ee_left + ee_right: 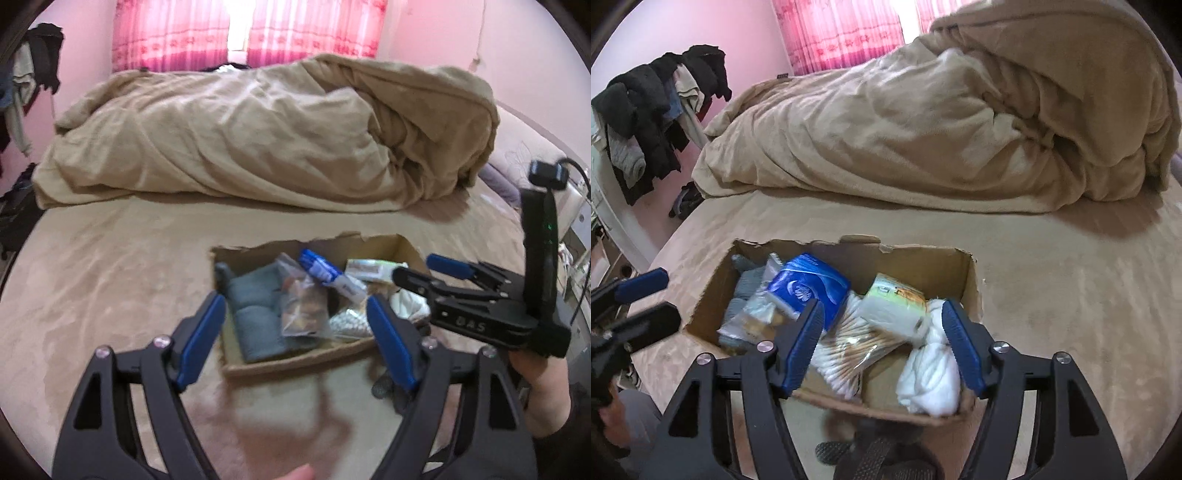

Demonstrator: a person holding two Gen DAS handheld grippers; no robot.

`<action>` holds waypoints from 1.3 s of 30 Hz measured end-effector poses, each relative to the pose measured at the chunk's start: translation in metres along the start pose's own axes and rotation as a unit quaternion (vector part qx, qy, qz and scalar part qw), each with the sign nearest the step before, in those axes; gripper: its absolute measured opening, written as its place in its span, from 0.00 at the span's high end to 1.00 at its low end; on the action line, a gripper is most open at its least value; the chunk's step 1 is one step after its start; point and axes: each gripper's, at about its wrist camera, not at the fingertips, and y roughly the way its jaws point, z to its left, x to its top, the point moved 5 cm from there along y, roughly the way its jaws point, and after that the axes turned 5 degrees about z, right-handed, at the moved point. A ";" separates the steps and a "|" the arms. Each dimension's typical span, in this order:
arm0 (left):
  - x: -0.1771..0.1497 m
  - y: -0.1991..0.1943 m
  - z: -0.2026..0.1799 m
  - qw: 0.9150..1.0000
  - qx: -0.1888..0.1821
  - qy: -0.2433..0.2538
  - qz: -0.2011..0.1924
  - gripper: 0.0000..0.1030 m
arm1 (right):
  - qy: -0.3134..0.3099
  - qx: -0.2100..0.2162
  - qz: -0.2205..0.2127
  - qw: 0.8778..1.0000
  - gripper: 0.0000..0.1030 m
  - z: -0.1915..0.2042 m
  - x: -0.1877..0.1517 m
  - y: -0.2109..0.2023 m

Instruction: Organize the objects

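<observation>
An open cardboard box (295,363) (849,251) sits on the bed. It holds a folded grey cloth (255,314) (746,288), a blue tissue pack (319,267) (809,284), a clear snack bag (303,306), a bag of cotton swabs (849,354), a green-and-white pack (894,306) and a white cloth (931,376). My left gripper (295,306) (666,295) hovers open by the box's left side, nothing between its blue pads. Over the box's near right part, my right gripper (882,310) (413,267) is open too and holds nothing.
A bunched beige duvet (277,136) (942,129) fills the far half of the bed. Clothes hang on a rack (653,110) at the left wall. A dark textured item (849,454) lies just in front of the box. A hand (535,376) holds the right gripper.
</observation>
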 end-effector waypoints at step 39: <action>-0.151 -0.045 -0.005 0.994 0.061 -0.077 0.039 0.22 | -0.027 -0.006 0.012 1.000 0.33 0.045 -0.118 -0.124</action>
